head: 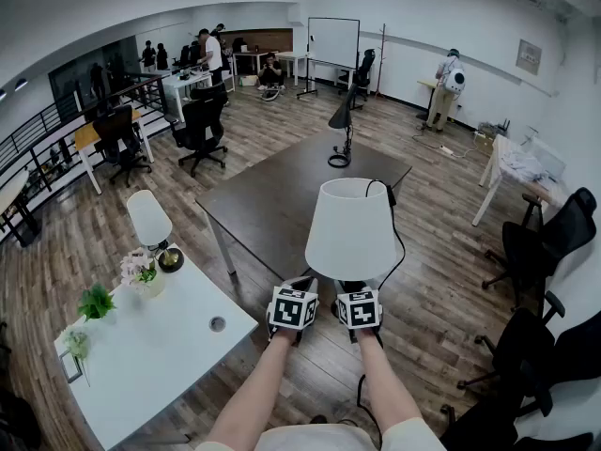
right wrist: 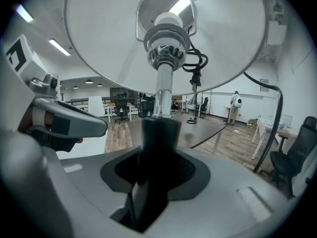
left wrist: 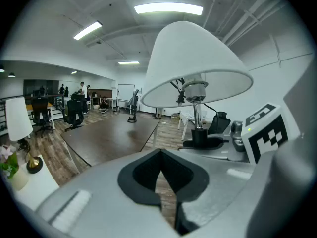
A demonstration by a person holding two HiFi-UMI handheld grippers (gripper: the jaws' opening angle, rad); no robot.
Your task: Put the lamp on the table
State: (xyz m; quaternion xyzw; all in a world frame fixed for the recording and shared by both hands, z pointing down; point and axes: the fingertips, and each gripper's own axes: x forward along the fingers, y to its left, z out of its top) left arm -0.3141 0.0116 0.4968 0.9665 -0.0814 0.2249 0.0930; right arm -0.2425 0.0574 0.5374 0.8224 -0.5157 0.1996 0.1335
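A lamp with a white shade [head: 352, 228] hangs in the air over the near corner of the dark brown table [head: 282, 195]. My right gripper [head: 353, 289] is shut on its black stem [right wrist: 157, 143], below the chrome neck, and the shade [right wrist: 99, 43] fills the top of the right gripper view. The lamp's black cord [head: 395, 238] trails down toward the floor. My left gripper [head: 300, 287] sits just left of the right one, jaws shut with nothing between them [left wrist: 160, 152]. In the left gripper view, the lamp [left wrist: 198, 63] shows up and to the right.
A black desk lamp [head: 342, 130] stands at the dark table's far end. A white table [head: 178, 346] at lower left carries a small white lamp [head: 148, 219], flowers [head: 139, 272] and plants [head: 96, 301]. Office chairs [head: 540, 242] stand at right; people work at the back.
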